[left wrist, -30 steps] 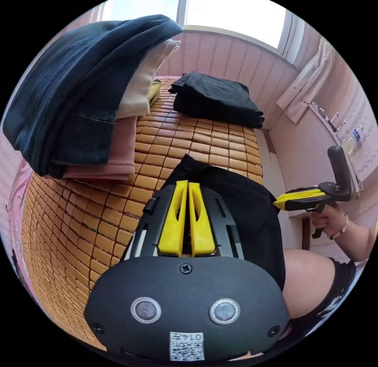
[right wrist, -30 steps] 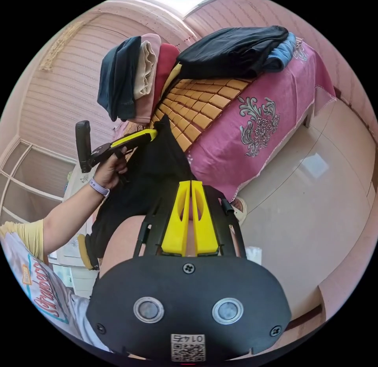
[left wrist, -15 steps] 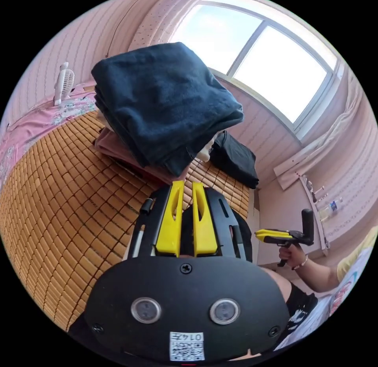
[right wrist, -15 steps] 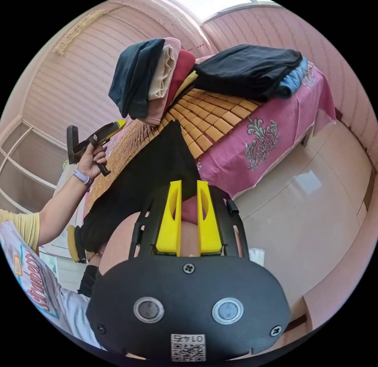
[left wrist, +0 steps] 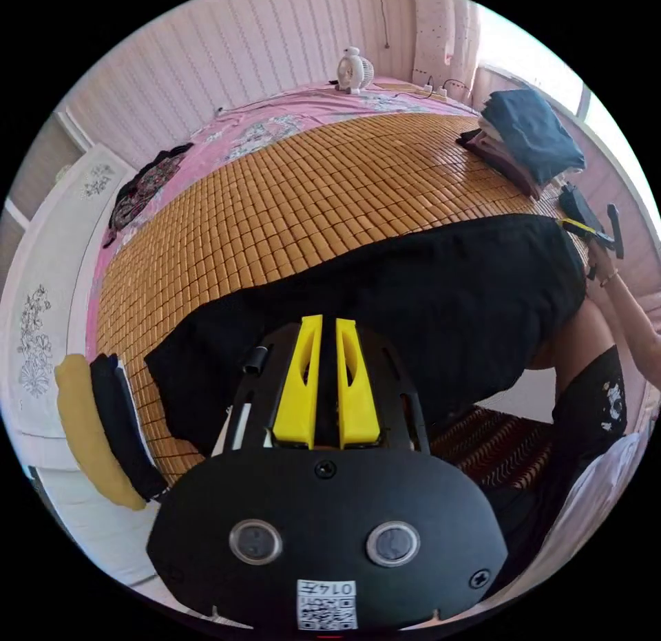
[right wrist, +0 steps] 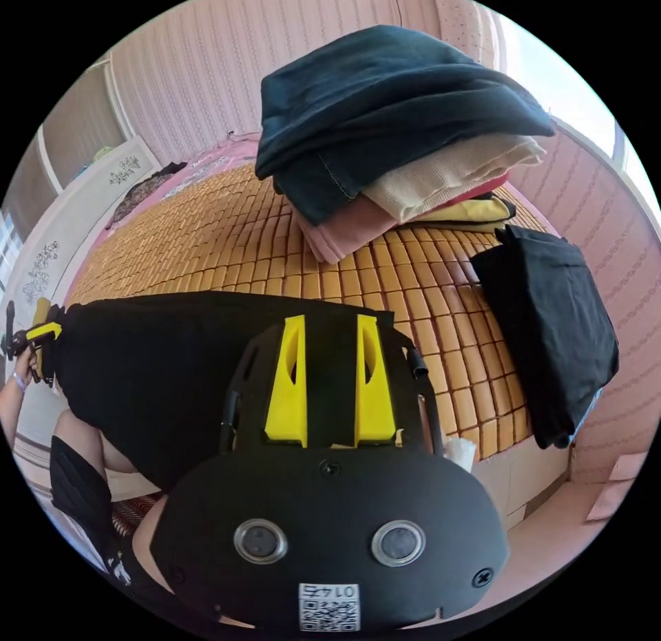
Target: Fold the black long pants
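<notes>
The black long pants [left wrist: 427,290] lie stretched lengthways along the near edge of the bamboo mat [left wrist: 289,186], and their lower side hangs off the bed over a person's leg [left wrist: 571,331]. My left gripper [left wrist: 323,322] sits over one end of them with its jaws a narrow gap apart and black cloth behind the gap. My right gripper [right wrist: 329,321] is wide open over the other end of the pants [right wrist: 158,365]. Each gripper appears in the other's view, hand-held at a far corner of the pants: right gripper [left wrist: 577,224], left gripper [right wrist: 41,332].
A stack of folded clothes [right wrist: 385,118] topped by dark denim stands on the mat [right wrist: 227,248], with a folded black garment [right wrist: 551,324] beside it near the bed corner. A small white fan [left wrist: 354,69] and a dark patterned garment [left wrist: 141,190] lie at the far side.
Both cameras have swung round. The pants, bunched over the leg before, now lie stretched out between the two grippers, which have moved apart to opposite ends. The right jaws have opened wider.
</notes>
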`<state>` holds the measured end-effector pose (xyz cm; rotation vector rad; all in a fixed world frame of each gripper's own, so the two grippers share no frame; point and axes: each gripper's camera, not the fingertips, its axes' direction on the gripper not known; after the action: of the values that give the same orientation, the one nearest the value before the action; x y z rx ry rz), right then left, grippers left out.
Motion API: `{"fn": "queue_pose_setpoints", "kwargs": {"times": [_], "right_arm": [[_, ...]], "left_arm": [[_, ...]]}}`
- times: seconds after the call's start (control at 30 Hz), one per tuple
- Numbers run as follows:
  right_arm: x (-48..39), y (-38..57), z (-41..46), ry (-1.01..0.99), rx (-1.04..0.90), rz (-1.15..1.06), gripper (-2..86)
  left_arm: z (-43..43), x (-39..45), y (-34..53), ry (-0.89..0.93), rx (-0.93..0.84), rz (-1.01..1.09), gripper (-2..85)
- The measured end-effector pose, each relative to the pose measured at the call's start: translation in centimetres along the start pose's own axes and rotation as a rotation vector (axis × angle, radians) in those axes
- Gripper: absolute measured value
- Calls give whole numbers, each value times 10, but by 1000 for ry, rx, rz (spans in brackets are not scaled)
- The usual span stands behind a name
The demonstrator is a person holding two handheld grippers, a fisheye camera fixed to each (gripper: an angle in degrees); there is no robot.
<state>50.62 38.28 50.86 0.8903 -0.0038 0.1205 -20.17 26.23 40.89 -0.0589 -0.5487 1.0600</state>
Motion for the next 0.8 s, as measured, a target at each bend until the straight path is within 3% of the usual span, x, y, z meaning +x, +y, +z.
{"fn": "queue_pose_setpoints", "kwargs": {"times": [0.2,0.37,0.5,0.67,0.8], "right_arm": [[-44,-37,43,74,-102,-112,12],[-59,-61,78,116,-145,-43,9],[-86,-63,94,194,-187,-5,25],[-203,-46,73,282,-18,-275,57],[-318,-38,83,111,32,-552,71]], "left_arm": [[25,-75,65,53,0,-334,40],[58,-90,91,34,-70,-324,2],[57,-96,113,71,-7,-324,0],[19,-126,161,49,168,-417,50],[11,-169,223,105,218,-561,95]]}}
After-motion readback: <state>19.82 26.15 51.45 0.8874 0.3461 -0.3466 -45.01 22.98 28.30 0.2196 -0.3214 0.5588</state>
